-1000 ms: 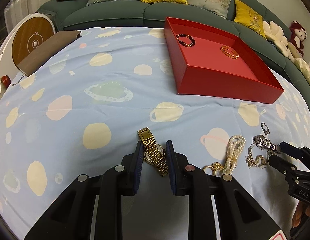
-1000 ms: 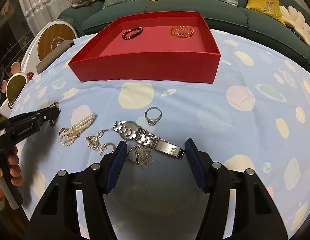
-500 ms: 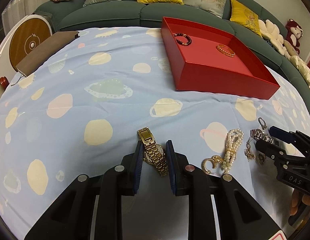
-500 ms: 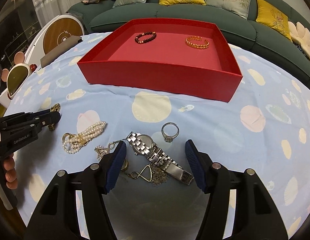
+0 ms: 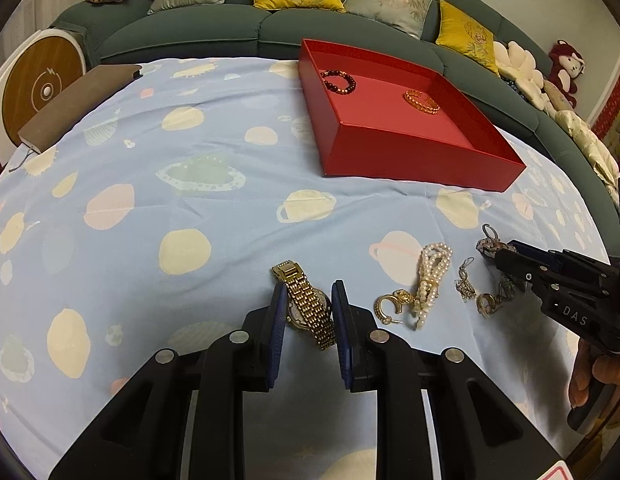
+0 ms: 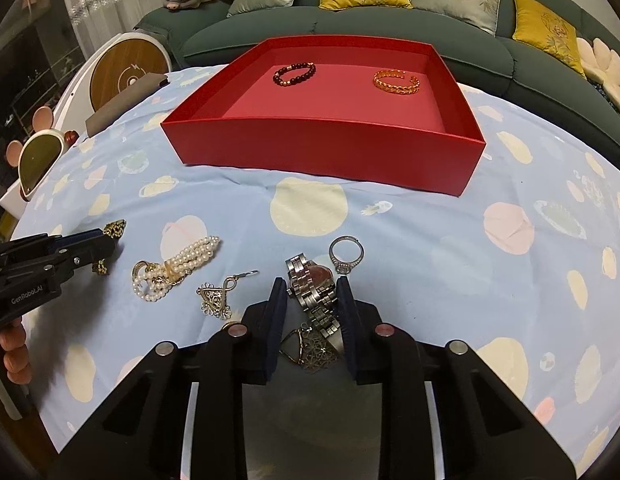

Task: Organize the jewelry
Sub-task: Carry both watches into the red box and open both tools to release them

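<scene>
right gripper just narrowed from a wide spread, now pinching the silver watch across its case and band on the planet-print cloth, above a filigree pendant lying between the jaws. left gripper pressed on the gold watch, unchanged from a moment ago, also down on the cloth. means both watches look gripped and ready to lift toward the red tray, already holding a dark bead bracelet and a gold bangle. left behind nearby: pearl bracelet, ring, earring. risk of the pendant chain snagging on the lift.
</scene>
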`<state>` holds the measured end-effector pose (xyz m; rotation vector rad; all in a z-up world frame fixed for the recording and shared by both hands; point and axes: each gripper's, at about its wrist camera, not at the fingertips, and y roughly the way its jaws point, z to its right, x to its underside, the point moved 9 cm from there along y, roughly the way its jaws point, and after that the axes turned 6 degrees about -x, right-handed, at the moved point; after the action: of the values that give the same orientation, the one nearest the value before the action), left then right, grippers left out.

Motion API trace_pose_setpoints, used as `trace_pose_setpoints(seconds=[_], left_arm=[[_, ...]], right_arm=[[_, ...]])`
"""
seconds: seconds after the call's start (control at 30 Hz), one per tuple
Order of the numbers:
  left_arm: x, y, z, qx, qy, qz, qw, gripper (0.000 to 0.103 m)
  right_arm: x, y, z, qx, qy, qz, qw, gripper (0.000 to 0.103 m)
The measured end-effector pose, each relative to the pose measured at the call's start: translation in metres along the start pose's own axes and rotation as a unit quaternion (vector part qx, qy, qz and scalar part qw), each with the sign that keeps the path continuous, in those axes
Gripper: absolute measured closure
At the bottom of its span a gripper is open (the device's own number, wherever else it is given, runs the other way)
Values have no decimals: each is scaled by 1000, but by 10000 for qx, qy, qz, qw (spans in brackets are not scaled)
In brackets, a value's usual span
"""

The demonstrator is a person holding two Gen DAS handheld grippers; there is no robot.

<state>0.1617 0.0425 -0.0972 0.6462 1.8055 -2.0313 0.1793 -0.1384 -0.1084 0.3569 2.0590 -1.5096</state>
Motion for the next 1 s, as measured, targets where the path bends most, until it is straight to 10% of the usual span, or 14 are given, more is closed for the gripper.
trace_pose_setpoints(seconds=[1.0], left_arm=[[-109, -42, 37, 263, -323, 1009, 9940, 84]], right_arm=[[-70, -71, 8, -111, 373, 1197, 9920, 79]])
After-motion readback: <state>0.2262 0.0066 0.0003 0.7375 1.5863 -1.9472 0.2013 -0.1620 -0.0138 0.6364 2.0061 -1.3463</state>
